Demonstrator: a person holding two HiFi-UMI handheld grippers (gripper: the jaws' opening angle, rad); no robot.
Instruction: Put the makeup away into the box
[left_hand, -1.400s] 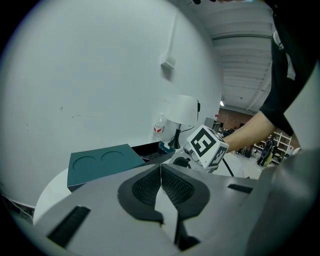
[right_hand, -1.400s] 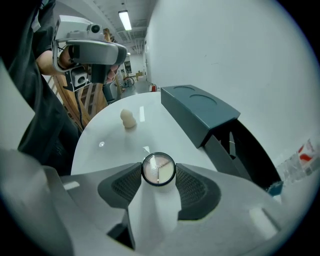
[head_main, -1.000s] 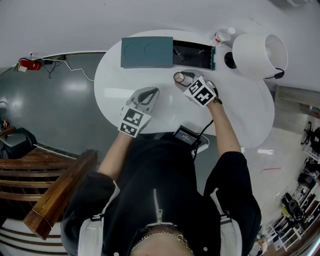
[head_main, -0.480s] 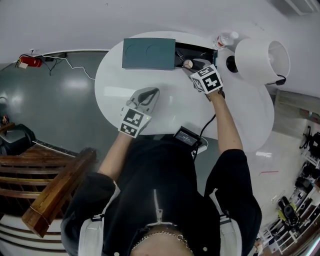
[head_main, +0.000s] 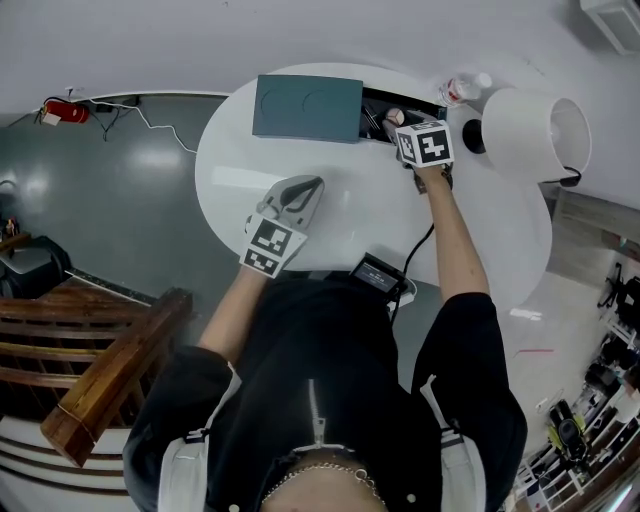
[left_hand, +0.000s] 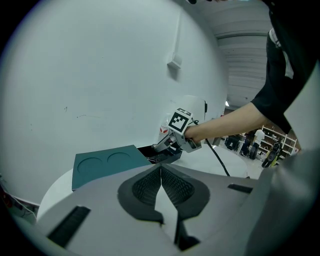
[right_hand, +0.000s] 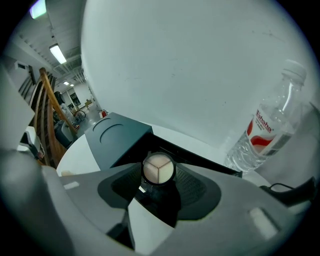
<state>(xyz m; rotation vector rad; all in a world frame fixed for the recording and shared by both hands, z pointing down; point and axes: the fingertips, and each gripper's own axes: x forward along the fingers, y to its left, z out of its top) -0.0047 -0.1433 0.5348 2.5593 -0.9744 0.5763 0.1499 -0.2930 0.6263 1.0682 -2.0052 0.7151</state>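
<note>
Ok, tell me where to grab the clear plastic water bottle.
Probably round the labelled middle of the clear plastic water bottle, coming level from the table side: it stands upright, with the wall behind, the dark teal box on one flank and the white lamp on the other.

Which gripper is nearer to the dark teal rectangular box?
Right. The right gripper, holding a round beige compact, hovers over the open box; the left gripper is well short of it.
</note>
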